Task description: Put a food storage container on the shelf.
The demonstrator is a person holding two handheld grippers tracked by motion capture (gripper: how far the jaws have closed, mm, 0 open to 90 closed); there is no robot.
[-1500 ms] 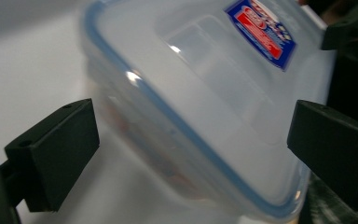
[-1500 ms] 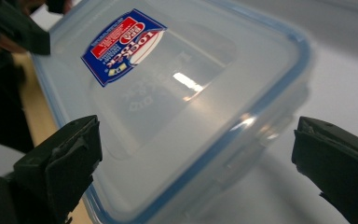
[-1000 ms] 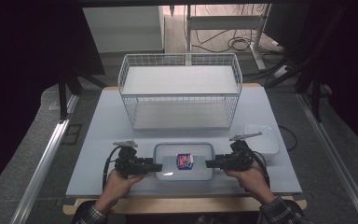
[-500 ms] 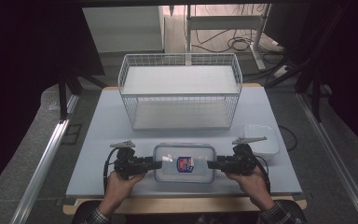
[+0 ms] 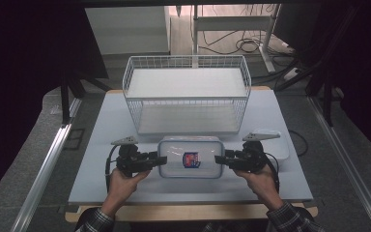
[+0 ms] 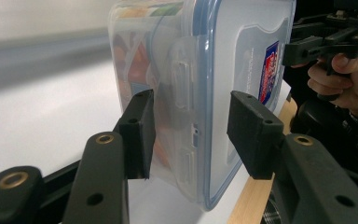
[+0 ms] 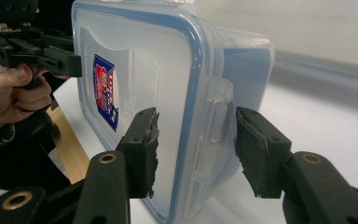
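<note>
Since a second ago both grippers have closed in on the ends of the food container (image 5: 190,157), and the hands have drawn nearer the tabletop's (image 5: 101,130) front edge. The left gripper (image 5: 160,160) meets the container's left end, the right gripper (image 5: 218,159) its right end. In each gripper view the jaws stand apart, astride the end latch flap, one jaw over the lid and one beside the body; whether the pads actually touch the plastic is hard to tell. The container is a clear rectangular box with rounded corners, a translucent lid rimmed in blue and a small red-and-blue label at the lid's centre; colourful contents show dimly through its wall in the left gripper view. It lies flat near the front of the tabletop, between the grippers. Just right of the right gripper sits a white tray (image 5: 279,147). Farther back stands a white wire basket (image 5: 187,92).
</note>
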